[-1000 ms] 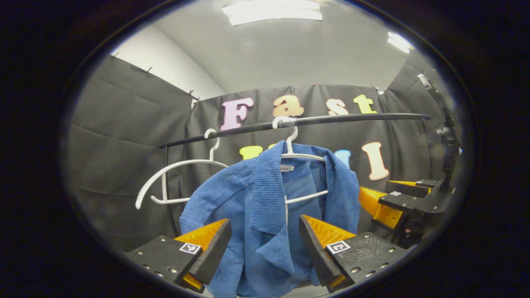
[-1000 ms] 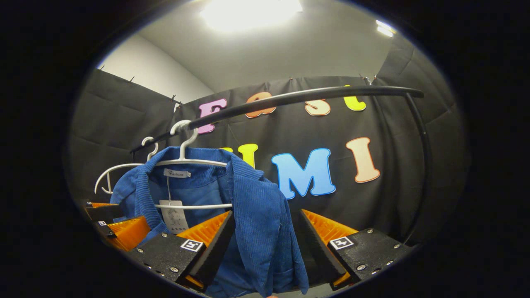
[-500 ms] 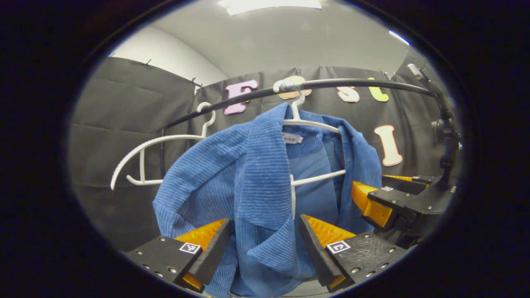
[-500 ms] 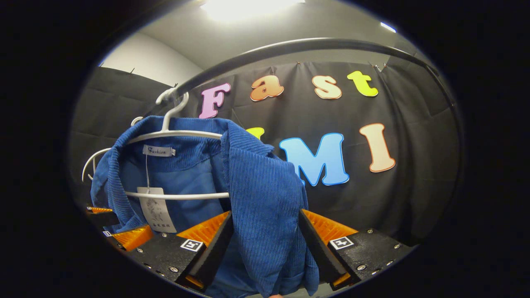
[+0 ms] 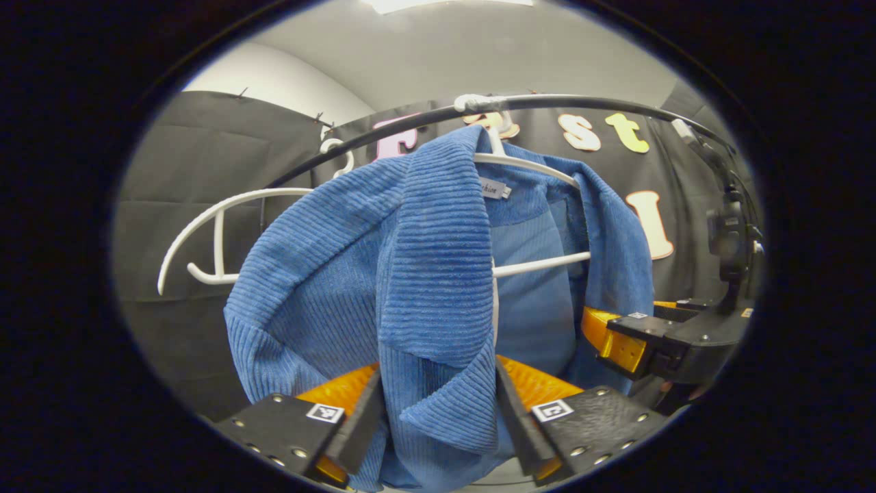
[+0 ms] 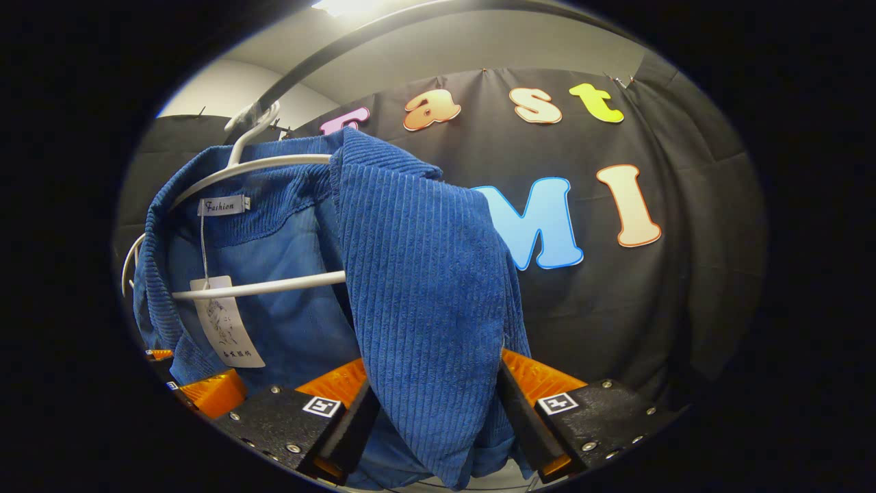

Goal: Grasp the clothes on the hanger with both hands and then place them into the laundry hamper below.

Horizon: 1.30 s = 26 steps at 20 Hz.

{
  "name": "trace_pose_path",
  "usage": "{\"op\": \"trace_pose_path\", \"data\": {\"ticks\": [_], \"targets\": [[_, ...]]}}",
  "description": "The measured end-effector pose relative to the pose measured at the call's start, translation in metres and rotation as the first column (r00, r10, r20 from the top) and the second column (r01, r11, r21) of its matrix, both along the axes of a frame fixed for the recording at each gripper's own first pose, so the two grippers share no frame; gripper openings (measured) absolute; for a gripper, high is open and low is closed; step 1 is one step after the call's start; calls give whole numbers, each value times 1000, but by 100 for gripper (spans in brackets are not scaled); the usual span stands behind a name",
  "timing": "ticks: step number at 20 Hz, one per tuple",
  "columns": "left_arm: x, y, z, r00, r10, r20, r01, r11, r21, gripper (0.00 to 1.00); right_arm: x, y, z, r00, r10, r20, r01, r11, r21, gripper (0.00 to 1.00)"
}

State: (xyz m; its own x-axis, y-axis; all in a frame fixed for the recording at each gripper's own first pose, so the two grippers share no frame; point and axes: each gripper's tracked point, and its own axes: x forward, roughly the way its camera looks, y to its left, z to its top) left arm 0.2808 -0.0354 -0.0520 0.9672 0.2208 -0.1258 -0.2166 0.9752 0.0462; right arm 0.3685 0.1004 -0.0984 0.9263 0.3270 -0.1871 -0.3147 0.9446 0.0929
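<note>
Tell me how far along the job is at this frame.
Early. Done: both grippers are at the blue jacket, the left gripper around its left front panel, the right gripper around the other. In hand: the fingers straddle the cloth, jaws open, no pinch yet. Left: grip, slip the jacket off the white hanger on the rail, lower it into the hamper.

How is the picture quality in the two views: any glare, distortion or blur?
Left gripper view: even light, the straight black rail bows into an arc, the blue jacket ribs stay sharp. Right gripper view: a ceiling lamp glares at the top edge, the jacket fabric is crisp, the rail curves too.
</note>
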Motion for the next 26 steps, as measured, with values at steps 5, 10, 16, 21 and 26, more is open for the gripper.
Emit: {"op": "trace_pose_path", "data": {"ticks": [5, 10, 16, 21, 26], "targets": [[1, 4, -2, 1000, -20, -16, 20, 1000, 4, 51, 3, -5, 2, 1000, -8, 7, 8, 1000, -13, 20], [-10, 14, 4, 1000, -7, 8, 7, 1000, -3, 8, 0, -9, 22, 994, 11, 112, -7, 999, -37, 3], [-45, 23, 66, 987, -2, 158, -11, 997, 76, 1, -8, -34, 68, 951, -47, 307, 89, 988, -123, 3], [-64, 43, 104, 979, 10, 201, -39, 990, 138, 1, -6, -62, 111, 890, -154, 429, 193, 980, -48, 3], [-79, 68, 127, 975, 19, 223, -63, 979, 194, 1, 6, -99, 124, 862, -262, 434, 282, 959, 21, 5]]}}
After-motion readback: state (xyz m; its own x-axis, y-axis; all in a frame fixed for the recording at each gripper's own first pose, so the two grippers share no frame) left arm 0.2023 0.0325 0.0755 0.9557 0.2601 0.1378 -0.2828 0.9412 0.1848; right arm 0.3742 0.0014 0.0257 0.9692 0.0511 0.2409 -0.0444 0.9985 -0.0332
